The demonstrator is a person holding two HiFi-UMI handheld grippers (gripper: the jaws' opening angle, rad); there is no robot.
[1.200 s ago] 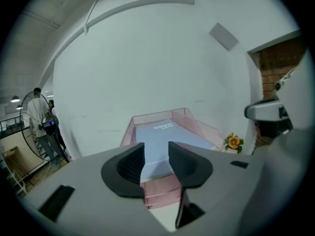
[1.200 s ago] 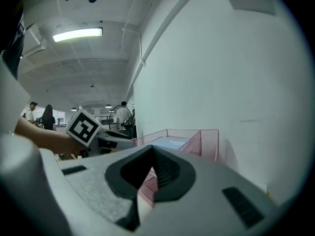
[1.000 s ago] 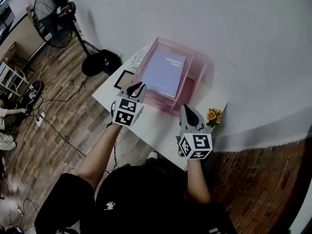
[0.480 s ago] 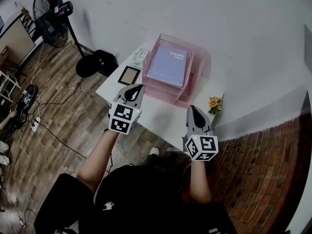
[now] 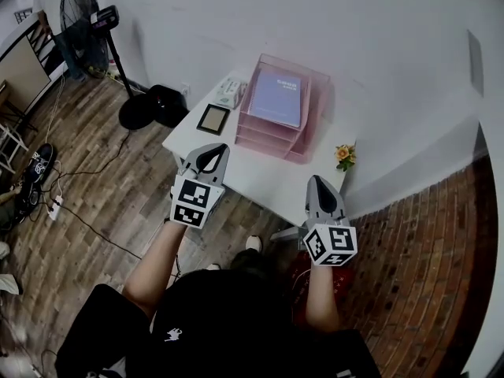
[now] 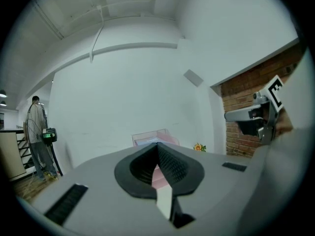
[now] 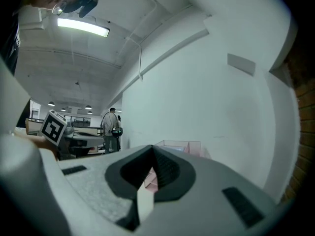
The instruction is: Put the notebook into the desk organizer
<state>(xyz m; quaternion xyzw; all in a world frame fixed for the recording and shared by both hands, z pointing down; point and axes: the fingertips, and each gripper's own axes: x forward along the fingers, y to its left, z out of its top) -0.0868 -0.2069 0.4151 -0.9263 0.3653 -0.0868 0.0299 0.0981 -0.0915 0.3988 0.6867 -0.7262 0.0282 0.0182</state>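
Observation:
A lavender notebook point(image 5: 282, 98) lies flat in the top tier of the pink see-through desk organizer point(image 5: 272, 131) at the back of the white table point(image 5: 260, 176). My left gripper point(image 5: 214, 153) is shut and empty, held over the table's front left edge, well short of the organizer. My right gripper point(image 5: 321, 184) is shut and empty too, near the table's front right corner. In both gripper views the jaws meet at the tip with nothing between them, and the organizer point(image 6: 149, 137) point(image 7: 178, 145) shows far ahead.
A small dark picture frame point(image 5: 213, 119) and a white-green box point(image 5: 228, 92) lie left of the organizer. A little orange flower pot point(image 5: 343, 155) stands at the table's right edge. A standing fan point(image 5: 88, 30) and cables are on the wooden floor at left. A brick wall point(image 5: 409, 242) is at right.
Both grippers have drawn back from the organizer toward the table's front edge. The view has pulled away, so the table looks smaller. The notebook stays in the top tier.

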